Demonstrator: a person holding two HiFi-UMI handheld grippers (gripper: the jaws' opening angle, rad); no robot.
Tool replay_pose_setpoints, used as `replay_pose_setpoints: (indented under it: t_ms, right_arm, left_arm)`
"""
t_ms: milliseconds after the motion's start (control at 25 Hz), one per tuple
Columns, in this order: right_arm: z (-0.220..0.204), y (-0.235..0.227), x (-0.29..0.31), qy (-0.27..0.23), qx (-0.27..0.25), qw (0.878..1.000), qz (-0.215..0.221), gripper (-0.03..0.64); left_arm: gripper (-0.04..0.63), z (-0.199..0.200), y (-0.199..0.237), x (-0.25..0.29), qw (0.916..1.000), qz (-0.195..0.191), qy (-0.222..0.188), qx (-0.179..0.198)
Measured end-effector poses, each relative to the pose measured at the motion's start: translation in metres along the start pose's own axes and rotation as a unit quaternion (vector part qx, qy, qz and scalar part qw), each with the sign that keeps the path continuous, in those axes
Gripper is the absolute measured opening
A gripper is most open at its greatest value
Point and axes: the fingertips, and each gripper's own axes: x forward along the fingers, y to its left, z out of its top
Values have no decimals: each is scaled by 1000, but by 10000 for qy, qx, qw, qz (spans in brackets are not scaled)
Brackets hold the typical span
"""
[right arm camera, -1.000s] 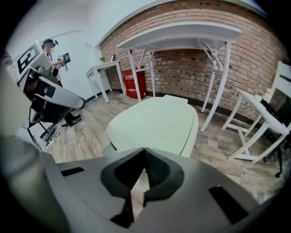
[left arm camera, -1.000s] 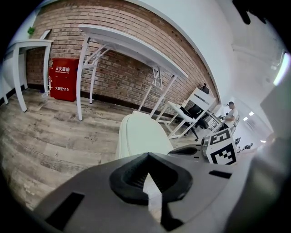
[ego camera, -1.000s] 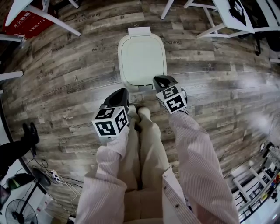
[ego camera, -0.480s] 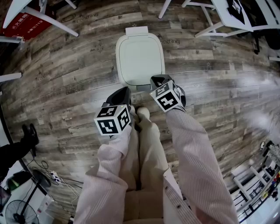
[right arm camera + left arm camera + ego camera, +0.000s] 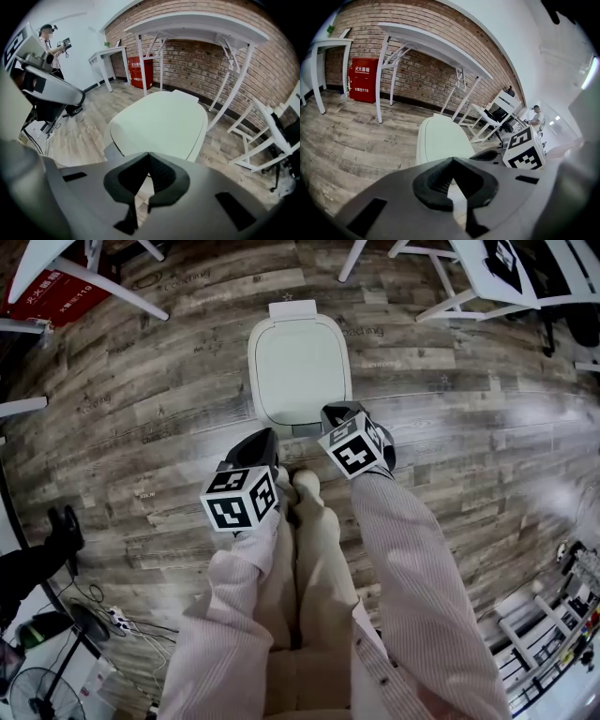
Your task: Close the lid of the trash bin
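Wooden floor ringed the lowered trash bin lid just beyond the left gripper and right gripper. Both were pressed together, empty.

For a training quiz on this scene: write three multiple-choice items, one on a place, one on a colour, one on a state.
1. Where does the trash bin stand? A on a table; B on the floor ahead of the shoes; C on a chair.
2. What colour is its lid? A red; B black; C off-white.
3. How is the lid? A down flat; B propped upright; C off the bin.
Answers: B, floor boards surround it; C, pale in every view; A, it lies level on the bin.
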Motion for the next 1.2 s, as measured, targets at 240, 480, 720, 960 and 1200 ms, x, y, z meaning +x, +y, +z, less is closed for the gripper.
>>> replay_pose_setpoints:
  t_ms: [240, 480, 720, 960, 1200]
  right_arm:
    - [5, -1, -7, -422, 678, 9967, 169, 5]
    - [25, 10, -35, -841, 872, 9922, 283, 3]
    - [47, 16, -75, -1194, 1199, 9853, 258, 3]
    - [82, 25, -127, -1759, 1603, 9710, 242, 3]
    - [116, 25, -178, -2217, 1677, 9604, 168, 3]
  left_arm:
    - [-6, 3, -7, -7, 10000, -18, 58, 27]
    - [-6, 21, -15, -24, 10000, -30, -19, 65]
    - [-6, 50, -25, -51, 9997, -81, -154, 193]
    - [-6, 84, -38, -87, 9988, -116, -445, 177]
    - [-6, 113, -58, -122, 9965, -266, -715, 357]
